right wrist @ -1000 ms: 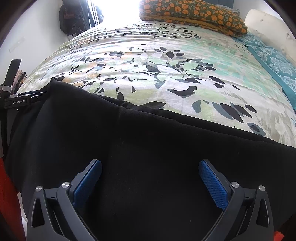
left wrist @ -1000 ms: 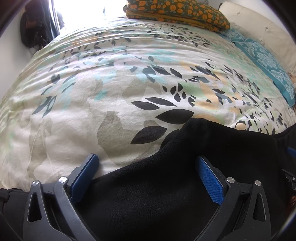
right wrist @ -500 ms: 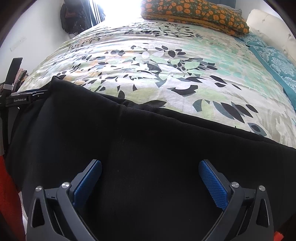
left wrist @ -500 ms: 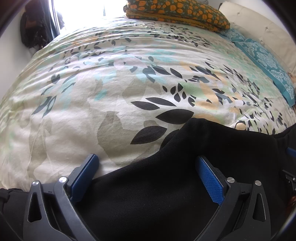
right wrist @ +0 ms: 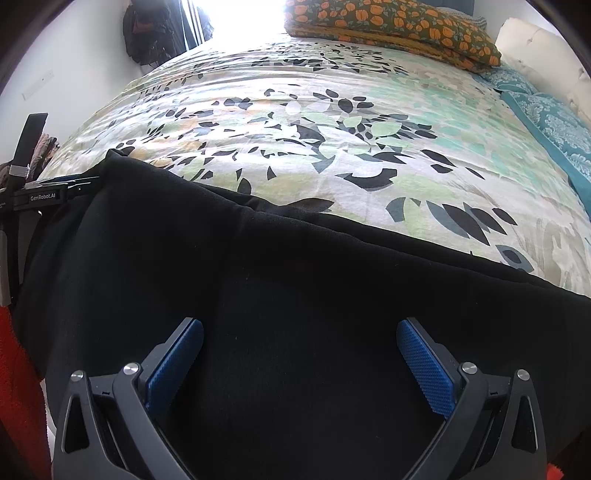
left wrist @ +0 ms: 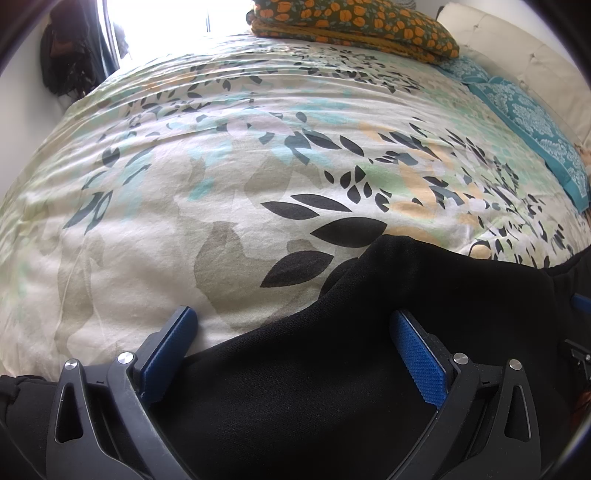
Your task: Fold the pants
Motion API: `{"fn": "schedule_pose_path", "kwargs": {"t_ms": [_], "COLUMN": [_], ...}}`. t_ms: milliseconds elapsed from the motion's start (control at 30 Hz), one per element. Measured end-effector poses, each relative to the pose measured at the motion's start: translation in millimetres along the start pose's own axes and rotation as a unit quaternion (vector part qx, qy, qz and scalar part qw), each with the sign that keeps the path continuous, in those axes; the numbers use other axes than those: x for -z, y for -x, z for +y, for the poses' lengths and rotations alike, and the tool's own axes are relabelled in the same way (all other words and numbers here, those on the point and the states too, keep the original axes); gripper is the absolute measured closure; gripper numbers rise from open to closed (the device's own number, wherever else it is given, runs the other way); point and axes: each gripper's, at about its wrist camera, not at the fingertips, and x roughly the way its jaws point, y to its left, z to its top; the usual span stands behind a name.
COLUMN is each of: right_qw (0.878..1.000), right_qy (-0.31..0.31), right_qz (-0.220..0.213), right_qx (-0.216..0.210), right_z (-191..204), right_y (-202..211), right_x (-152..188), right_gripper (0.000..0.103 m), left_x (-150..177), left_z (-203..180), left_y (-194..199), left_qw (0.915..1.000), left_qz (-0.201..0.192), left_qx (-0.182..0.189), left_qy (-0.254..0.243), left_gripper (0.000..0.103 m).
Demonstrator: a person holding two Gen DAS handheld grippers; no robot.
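Black pants (left wrist: 332,362) lie flat along the near edge of a bed with a leaf-print cover (left wrist: 221,166). In the left wrist view a rounded fold corner of the pants reaches up at right of centre. My left gripper (left wrist: 293,321) hovers open just over the pants' edge, blue pads wide apart, nothing between them. In the right wrist view the pants (right wrist: 258,295) fill the lower half, their far edge running diagonally. My right gripper (right wrist: 299,332) is open over the cloth, holding nothing. The left gripper's body (right wrist: 40,195) shows at the far left there.
An orange-patterned folded blanket (left wrist: 354,26) lies at the bed's far end. A teal patterned cloth (left wrist: 532,122) runs along the right side by a white headboard (left wrist: 517,48). Dark bags (right wrist: 147,33) hang by the bright window. Red fabric (right wrist: 18,387) shows at lower left.
The right wrist view has shifted slightly, with the bed sitting a little lower and more to the right. The left view is unchanged. Both grippers stay open.
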Motion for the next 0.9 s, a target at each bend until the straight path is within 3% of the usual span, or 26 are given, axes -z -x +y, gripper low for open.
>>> {"fn": "schedule_pose_path", "kwargs": {"t_ms": [900], "right_qw": [1.0], "right_qy": [0.003], "right_qz": [0.001], "right_qx": [-0.006], "right_z": [-1.8], "right_y": [-0.3], "right_x": [0.7], "right_gripper": [0.0], "left_x": [0.0], "left_z": [-0.3], "left_y": [0.0], "left_qw": [1.0], "left_qz": [0.0], "left_qx": [0.0], "left_qy": [0.0], "left_gripper": [0.0]}}
